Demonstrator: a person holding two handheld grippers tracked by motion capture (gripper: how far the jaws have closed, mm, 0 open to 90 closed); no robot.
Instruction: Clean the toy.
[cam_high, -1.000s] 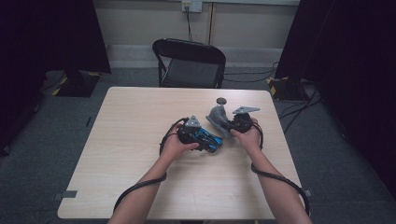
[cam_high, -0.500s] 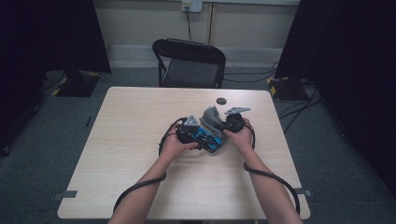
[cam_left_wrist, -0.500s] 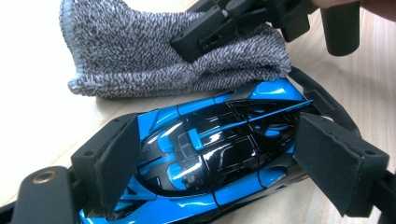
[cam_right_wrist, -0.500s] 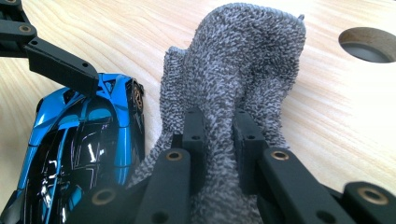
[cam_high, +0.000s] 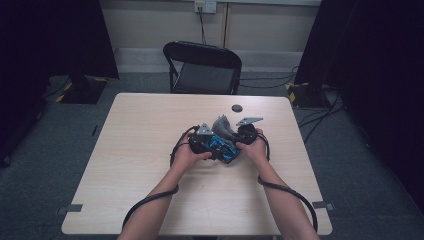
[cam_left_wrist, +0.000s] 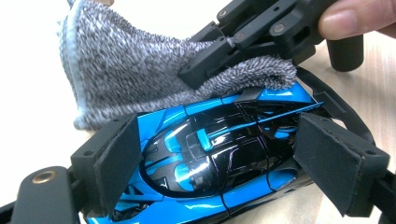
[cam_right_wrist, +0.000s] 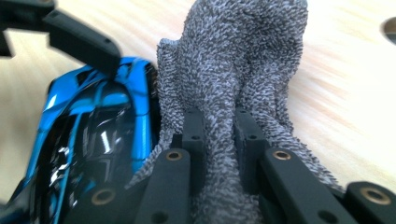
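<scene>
A glossy blue and black toy car (cam_left_wrist: 210, 158) sits crosswise between the pads of my left gripper (cam_left_wrist: 229, 163), which is shut on its two sides. In the high view the car (cam_high: 220, 146) is near the table's middle, with my left gripper (cam_high: 202, 140) at its left. My right gripper (cam_right_wrist: 219, 135) is shut on a grey knitted cloth (cam_right_wrist: 233, 70), which bunches up between its jaws. The cloth (cam_left_wrist: 126, 79) lies against the car's far end and hangs beyond it. The car (cam_right_wrist: 93, 126) is just left of the cloth in the right gripper view.
The light wooden table (cam_high: 150, 125) has bare room on all sides of the hands. A small dark round disc (cam_high: 236, 108) lies beyond the grippers toward the far edge. A black folding chair (cam_high: 202, 65) stands behind the table.
My right gripper has carried the cloth left and down onto the car. The disc that was beside it now lies apart behind it. The left gripper and car have stayed put.
</scene>
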